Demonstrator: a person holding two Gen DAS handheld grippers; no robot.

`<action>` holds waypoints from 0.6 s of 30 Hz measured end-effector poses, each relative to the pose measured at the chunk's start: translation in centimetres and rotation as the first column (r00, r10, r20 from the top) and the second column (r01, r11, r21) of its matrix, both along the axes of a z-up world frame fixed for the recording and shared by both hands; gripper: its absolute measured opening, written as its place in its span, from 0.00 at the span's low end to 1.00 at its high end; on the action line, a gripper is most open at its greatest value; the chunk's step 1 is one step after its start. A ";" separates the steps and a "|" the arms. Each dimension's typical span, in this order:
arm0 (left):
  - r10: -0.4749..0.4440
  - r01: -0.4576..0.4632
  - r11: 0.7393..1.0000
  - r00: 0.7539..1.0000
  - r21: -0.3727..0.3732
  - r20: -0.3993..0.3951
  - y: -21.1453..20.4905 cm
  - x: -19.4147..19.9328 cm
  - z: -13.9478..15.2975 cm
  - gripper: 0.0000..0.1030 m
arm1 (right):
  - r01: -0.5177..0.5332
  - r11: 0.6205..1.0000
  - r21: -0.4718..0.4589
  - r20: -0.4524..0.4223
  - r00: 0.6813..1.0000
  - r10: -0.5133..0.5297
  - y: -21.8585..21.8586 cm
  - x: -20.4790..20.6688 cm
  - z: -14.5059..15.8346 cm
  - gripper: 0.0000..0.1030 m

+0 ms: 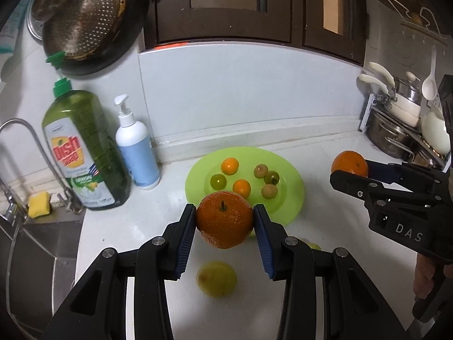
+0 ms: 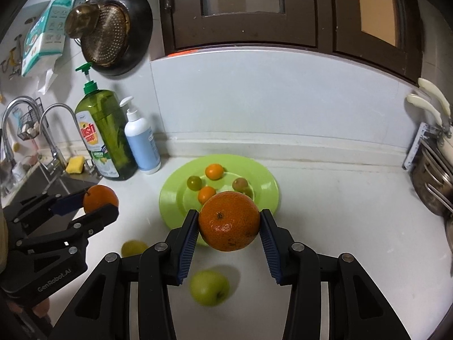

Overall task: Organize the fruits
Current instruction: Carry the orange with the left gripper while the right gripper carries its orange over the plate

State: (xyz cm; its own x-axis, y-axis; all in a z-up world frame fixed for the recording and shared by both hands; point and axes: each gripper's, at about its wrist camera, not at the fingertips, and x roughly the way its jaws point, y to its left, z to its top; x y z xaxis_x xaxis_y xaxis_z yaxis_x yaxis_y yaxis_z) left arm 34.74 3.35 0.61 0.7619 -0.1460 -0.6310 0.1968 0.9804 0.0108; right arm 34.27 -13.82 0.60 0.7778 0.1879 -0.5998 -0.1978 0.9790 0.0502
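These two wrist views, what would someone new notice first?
Each gripper clamps a big orange: the left gripper holds one orange, the right gripper another orange, both near the lime-green plate of small fruits. Green apples lie loose on the white counter below.

two oranges [image 1: 225, 219] [image 2: 229, 221] held aloft | small fruits on green plate [image 1: 291, 198]

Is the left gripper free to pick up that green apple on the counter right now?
Probably not yet. The left gripper is already shut on an orange. The green apple lies uncovered on the counter, so only the full grip stands in the way.
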 end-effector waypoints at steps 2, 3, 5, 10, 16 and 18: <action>-0.005 0.005 1.000 1.000 0.006 0.001 -0.1 0.9 0.0 0.40 | 0.001 1.000 -0.001 -0.005 1.000 -0.001 0.0 1.2 -0.1 0.43; -0.007 0.007 1.000 1.000 0.010 0.000 -0.1 1.5 0.0 0.40 | 0.000 1.000 -0.007 -0.010 1.000 0.000 0.1 1.8 -0.2 0.43; -0.013 0.013 1.000 1.000 0.017 -0.005 -0.1 2.6 -0.2 0.40 | -0.002 1.000 -0.007 -0.022 1.000 0.002 0.0 2.8 -0.4 0.43; -0.036 0.037 0.998 0.999 0.045 -0.024 -0.1 5.2 -1.0 0.40 | -0.009 1.000 -0.015 -0.056 0.998 0.008 0.1 5.0 -1.6 0.43; -0.065 0.068 0.997 0.996 0.040 -0.067 -0.4 8.1 -2.2 0.40 | -0.015 1.000 -0.012 -0.109 0.994 0.013 0.1 7.6 -3.2 0.43; -0.071 0.074 0.996 0.994 0.039 -0.082 -0.5 8.9 -2.7 0.40 | -0.010 1.000 -0.009 -0.125 0.992 0.009 0.0 8.4 -3.8 0.43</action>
